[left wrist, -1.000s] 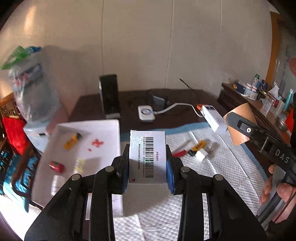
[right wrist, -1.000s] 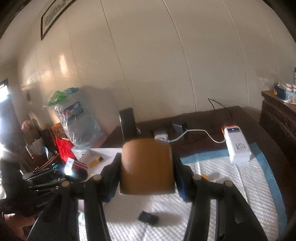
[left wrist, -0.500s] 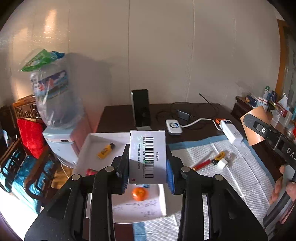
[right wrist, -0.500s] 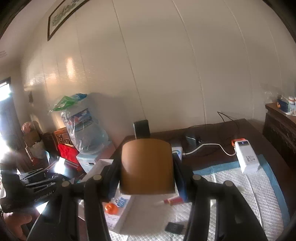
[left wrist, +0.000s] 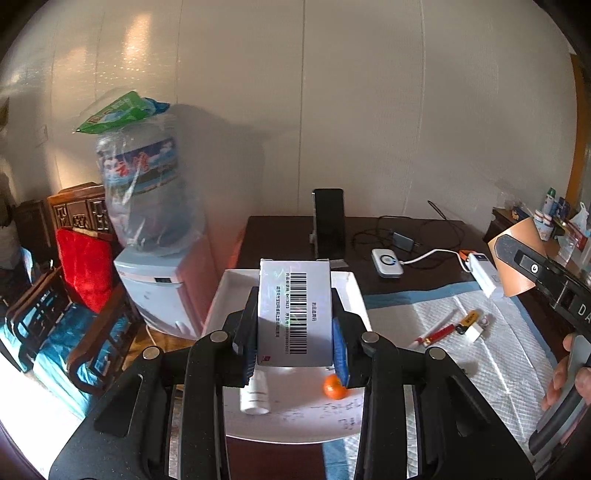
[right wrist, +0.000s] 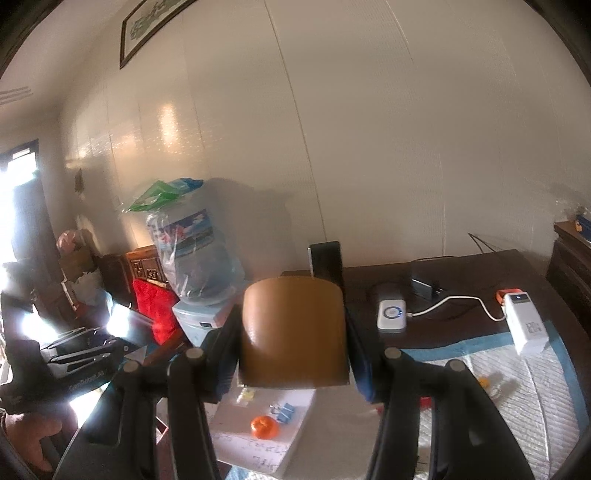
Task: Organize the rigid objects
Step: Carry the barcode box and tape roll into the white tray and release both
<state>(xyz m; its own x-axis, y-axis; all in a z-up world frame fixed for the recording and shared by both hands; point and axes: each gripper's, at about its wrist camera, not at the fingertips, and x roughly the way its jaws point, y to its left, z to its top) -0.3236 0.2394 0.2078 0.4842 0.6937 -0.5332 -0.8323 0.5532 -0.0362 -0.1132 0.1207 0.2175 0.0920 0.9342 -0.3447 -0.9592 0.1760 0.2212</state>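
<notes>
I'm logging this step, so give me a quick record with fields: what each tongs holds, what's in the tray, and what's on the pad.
left tongs: shut on barcode box
right tongs: shut on brown piece
tray: orange ball, white tube, blue clips
pad: red pen, yellow lighter, white plug
behind pad: power bank, phone on stand

Water dispenser, red chair, wall picture.
</notes>
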